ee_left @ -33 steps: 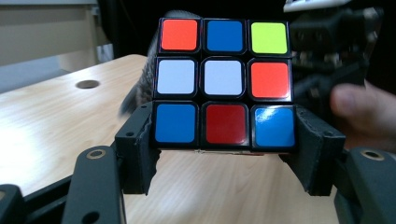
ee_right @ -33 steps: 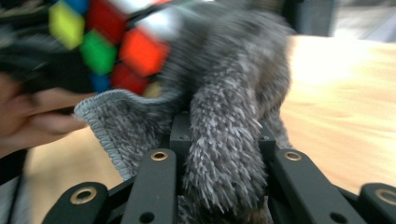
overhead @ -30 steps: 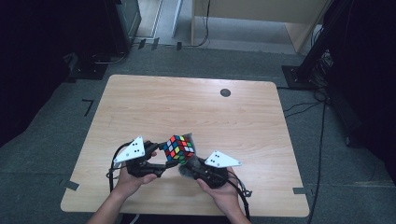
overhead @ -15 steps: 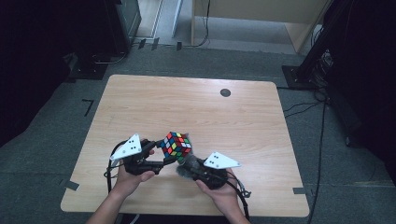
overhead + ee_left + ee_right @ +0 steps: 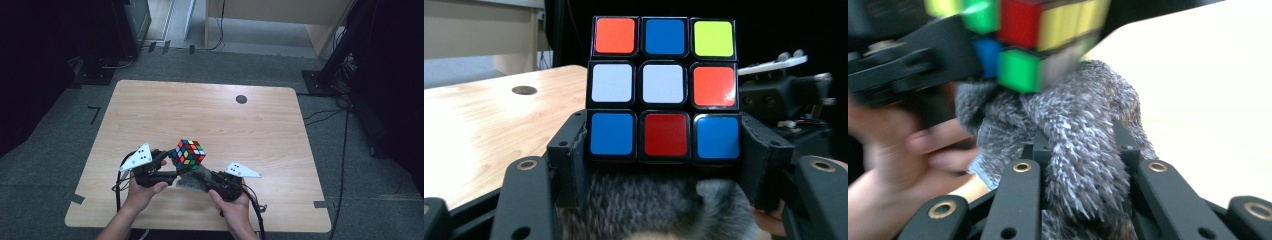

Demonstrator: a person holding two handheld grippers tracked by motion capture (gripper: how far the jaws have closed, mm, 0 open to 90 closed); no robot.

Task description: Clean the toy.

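A scrambled Rubik's cube (image 5: 189, 152) is held just above the table near its front edge. My left gripper (image 5: 172, 165) is shut on the cube's bottom layer. In the left gripper view the jaws press both sides of the blue-red-blue row of the cube (image 5: 664, 85). My right gripper (image 5: 196, 177) is shut on a grey fuzzy cloth (image 5: 1083, 150). The cloth (image 5: 186, 183) is bunched up against the underside of the cube (image 5: 1023, 30). The cloth (image 5: 649, 205) also shows below the cube between the left jaws.
The wooden table (image 5: 210, 115) has a small dark round hole (image 5: 241, 99) at the back right. Cables trail from both grippers off the front edge. Dark stands and a wooden cabinet are on the floor beyond the table.
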